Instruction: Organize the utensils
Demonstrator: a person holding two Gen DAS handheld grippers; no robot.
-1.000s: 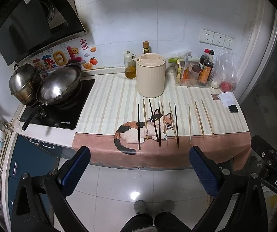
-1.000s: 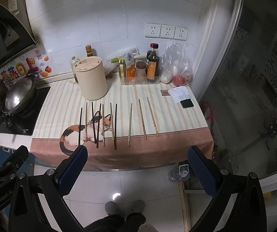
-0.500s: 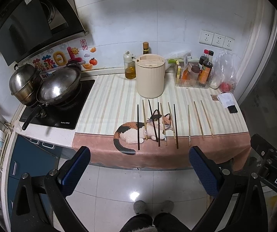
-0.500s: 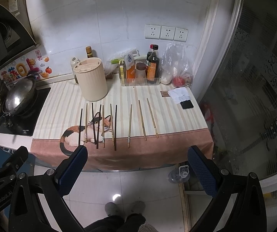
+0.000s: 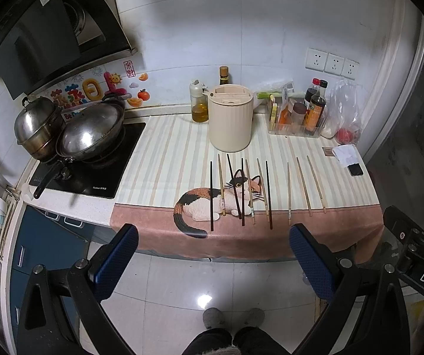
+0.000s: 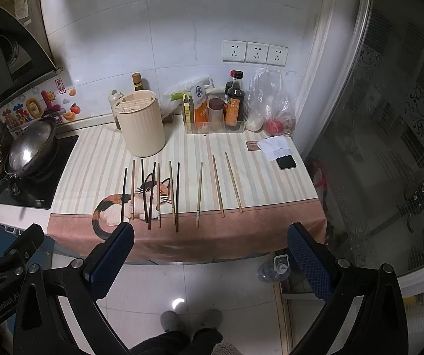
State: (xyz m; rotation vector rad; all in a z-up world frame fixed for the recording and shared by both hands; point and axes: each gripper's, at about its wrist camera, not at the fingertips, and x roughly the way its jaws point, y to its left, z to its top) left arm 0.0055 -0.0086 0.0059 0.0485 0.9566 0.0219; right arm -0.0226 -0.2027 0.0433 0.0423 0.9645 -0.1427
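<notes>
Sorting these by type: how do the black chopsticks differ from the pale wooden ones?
The black chopsticks are dark and all lie over the cat print at the left; two cross each other. The pale chopsticks are light wood; some lie among the black ones, and three lie spaced apart at the right. All lie flat on the cloth, in front of the holder.

— What did you have on the right wrist camera?

— My right claw [image 6: 210, 244] hung wide apart and empty above the floor [image 6: 200, 281], short of the worktop [image 6: 271, 177]. Ten chopsticks [image 6: 176, 196] lay in a row on the cat-print cloth [image 6: 182, 239], dark ones mixed among pale ones at the left.

— And behind them?

— A cream holder [image 6: 142, 124] stood upright, with a clear tray of bottles [image 6: 214, 125] to its right.
</notes>
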